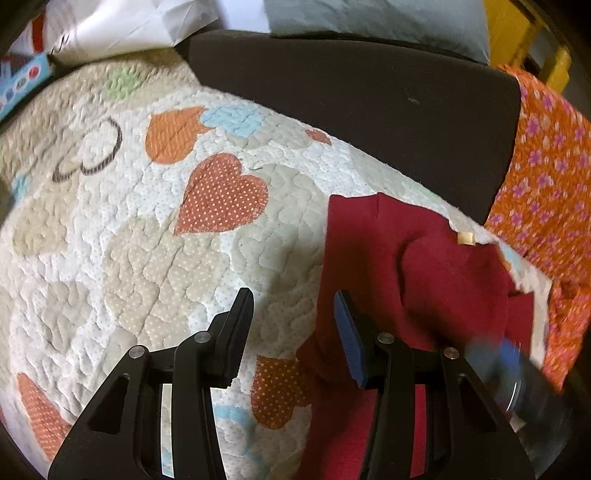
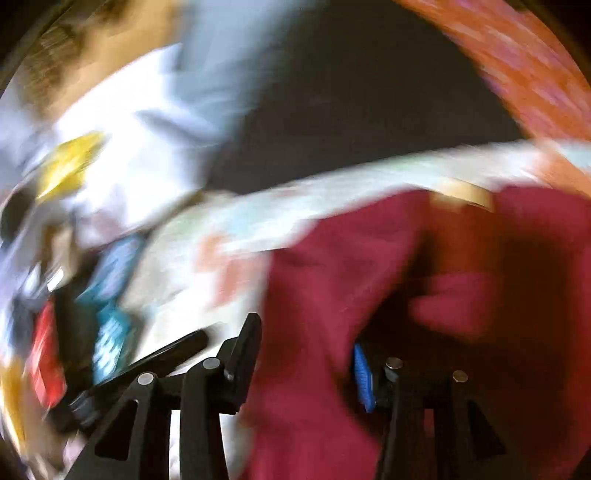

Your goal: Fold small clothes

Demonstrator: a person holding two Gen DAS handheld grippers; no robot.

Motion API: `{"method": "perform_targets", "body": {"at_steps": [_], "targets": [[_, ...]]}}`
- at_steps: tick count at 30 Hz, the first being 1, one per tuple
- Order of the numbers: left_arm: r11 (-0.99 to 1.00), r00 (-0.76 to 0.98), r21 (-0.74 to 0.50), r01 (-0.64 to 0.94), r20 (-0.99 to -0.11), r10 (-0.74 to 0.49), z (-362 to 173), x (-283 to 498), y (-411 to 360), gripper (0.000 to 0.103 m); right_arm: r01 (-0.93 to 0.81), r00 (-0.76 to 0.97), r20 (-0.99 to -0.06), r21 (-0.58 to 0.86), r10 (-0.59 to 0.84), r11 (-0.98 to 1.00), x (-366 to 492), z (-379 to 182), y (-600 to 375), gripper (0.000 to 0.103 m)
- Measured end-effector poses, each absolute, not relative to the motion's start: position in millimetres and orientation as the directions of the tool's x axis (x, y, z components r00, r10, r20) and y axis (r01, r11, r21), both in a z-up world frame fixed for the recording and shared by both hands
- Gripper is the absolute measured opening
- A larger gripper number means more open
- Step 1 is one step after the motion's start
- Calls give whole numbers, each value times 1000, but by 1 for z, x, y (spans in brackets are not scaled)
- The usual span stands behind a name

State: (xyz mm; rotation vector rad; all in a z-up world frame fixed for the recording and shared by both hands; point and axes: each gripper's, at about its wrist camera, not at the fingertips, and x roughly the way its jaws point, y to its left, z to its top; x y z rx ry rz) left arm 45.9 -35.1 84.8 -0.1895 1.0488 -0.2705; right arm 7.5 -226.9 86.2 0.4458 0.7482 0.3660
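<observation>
A small dark red garment [image 1: 424, 258] lies on a quilt with heart patches [image 1: 166, 229], at the right side, partly folded over itself, with a small tan tag near its top edge. My left gripper [image 1: 295, 306] is open just above the quilt, its right finger over the garment's left edge, holding nothing. The right gripper shows as a blurred blue and black shape [image 1: 517, 369] at the garment's right. The right wrist view is heavily motion-blurred; the red garment [image 2: 369, 277] fills its middle, and the right gripper [image 2: 306, 350] stands open with red cloth lying between its fingers.
A dark brown cushion [image 1: 351, 110] lies behind the quilt. An orange floral cloth [image 1: 546, 177] hangs at the right. A white bag [image 1: 122, 26], a grey pillow [image 1: 369, 18] and a colourful box [image 1: 22, 81] sit at the back and left.
</observation>
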Motion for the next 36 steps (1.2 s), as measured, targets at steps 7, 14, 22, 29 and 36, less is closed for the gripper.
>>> {"method": "perform_targets", "body": {"at_steps": [7,14,22,29,36], "targets": [[907,435,-413,76,-805,-403,83,48,-24,48,-147,631,-613,507,475,850,-20,68,-239,44],[873,439,-488,32,-777,-450,84,50,-12,62,-74,716,-654,277,245,958,-13,103,-270,44],[819,354,-574,27,-760,-544,78,50,-12,63,-264,609,-767,43,201,964,14,77,-235,44],[812,291,-579,76,-766,-574,70,41,-22,70,-161,593,-765,194,252,968,10,51,-265,44],[745,283,-663,78,-701,-654,76,38,-12,70,-127,596,-754,253,278,959,3,45,-268,44]]}}
